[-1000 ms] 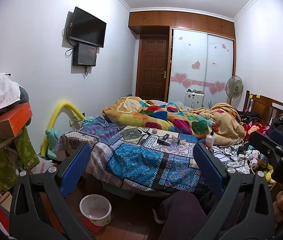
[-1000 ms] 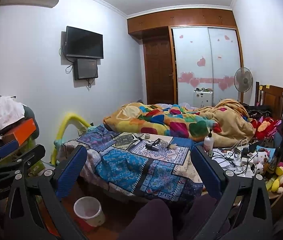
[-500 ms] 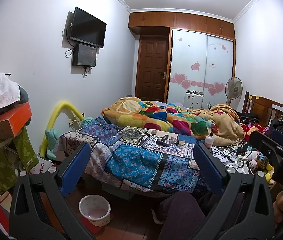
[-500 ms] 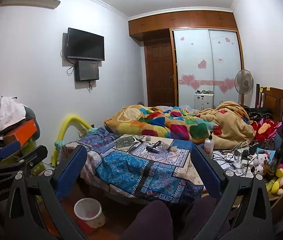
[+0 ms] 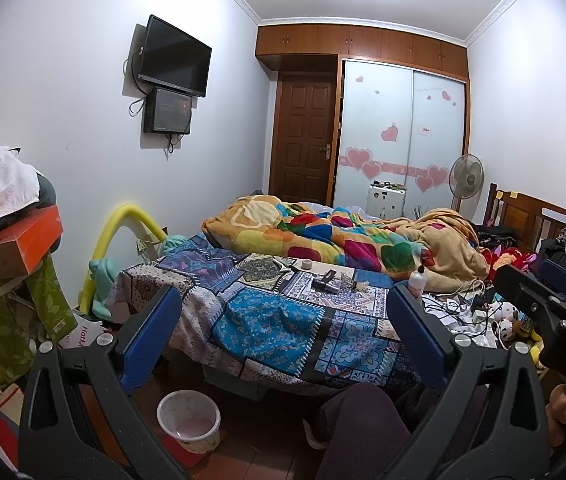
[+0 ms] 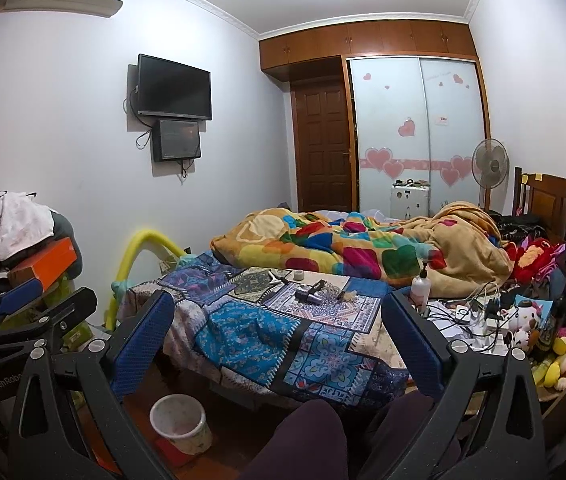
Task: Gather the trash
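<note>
A small white trash bin stands on the floor at the foot of the bed; it also shows in the right wrist view. Small bits of litter and a dark tube-like object lie on the patchwork cover; they also show in the right wrist view. My left gripper is open and empty, held well short of the bed. My right gripper is open and empty too. Each gripper shows at the edge of the other's view.
A rumpled colourful quilt covers the far half of the bed. A white pump bottle, cables and chargers and plush toys lie at the right. Stacked boxes and clothes stand at the left. My knees are below.
Both views have shifted slightly; the bed and bin sit a little differently in frame. Both grippers stay open and empty.
</note>
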`<state>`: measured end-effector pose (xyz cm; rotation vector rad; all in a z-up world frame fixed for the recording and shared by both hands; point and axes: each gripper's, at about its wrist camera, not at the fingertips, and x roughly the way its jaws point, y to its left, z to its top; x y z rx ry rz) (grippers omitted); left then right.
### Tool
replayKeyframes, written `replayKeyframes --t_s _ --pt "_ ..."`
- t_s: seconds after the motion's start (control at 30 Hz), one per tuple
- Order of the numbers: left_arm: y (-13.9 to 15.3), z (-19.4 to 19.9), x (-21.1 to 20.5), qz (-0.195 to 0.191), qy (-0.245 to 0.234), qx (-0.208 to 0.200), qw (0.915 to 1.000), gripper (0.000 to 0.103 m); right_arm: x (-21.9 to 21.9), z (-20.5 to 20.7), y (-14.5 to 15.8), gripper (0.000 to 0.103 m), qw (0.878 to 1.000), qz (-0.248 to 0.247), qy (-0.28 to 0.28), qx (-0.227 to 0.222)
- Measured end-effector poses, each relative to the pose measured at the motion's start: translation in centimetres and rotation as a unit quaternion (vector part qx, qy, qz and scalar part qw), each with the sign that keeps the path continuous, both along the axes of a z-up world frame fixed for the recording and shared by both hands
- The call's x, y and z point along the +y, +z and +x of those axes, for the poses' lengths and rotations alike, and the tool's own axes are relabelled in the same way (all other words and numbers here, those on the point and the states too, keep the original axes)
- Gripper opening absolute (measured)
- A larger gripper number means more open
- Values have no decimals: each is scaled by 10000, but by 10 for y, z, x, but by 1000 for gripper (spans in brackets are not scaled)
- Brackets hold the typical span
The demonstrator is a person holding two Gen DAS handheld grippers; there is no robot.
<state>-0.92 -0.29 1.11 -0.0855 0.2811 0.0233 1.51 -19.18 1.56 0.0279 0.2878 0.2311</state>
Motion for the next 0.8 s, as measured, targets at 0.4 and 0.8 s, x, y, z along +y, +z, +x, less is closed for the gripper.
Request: replayKeyframes --t_s 0.4,0.8 --pt "-9 8 0 -72 -57 116 9999 103 -4 12 -8 103 9999 9 12 147" --pt "-18 64 -4 -21 -88 450 9989 103 -14 57 -14 103 9997 -54 -170 163"
